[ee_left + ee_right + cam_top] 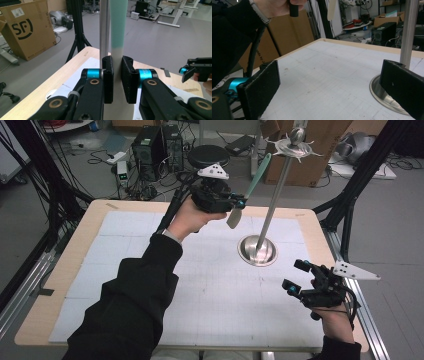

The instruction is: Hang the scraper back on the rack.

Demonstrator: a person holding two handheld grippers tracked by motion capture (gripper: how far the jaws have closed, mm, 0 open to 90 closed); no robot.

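A utensil (pixel 256 179) with a teal handle and a cream blade end is clamped in my left gripper (pixel 239 203), held in the air above the table's far side. Its handle slants up toward the hooked top (pixel 295 147) of a metal stand. The stand's pole (pixel 276 195) rises from a round steel base (pixel 257 251). In the left gripper view the pads press on the utensil (pixel 117 30), with the pole (pixel 104 25) just behind to the left. My right gripper (pixel 296 276) stands open and empty, low at the table's right front. Its view shows the base (pixel 382 96) between its jaws.
A white gridded mat (pixel 150 270) covers the wooden table (pixel 70 270). Behind the table are a cardboard box (pixel 320 150), computer towers (pixel 155 147) and a black stool (pixel 208 155). Black tripod legs (pixel 350 205) stand off the right edge.
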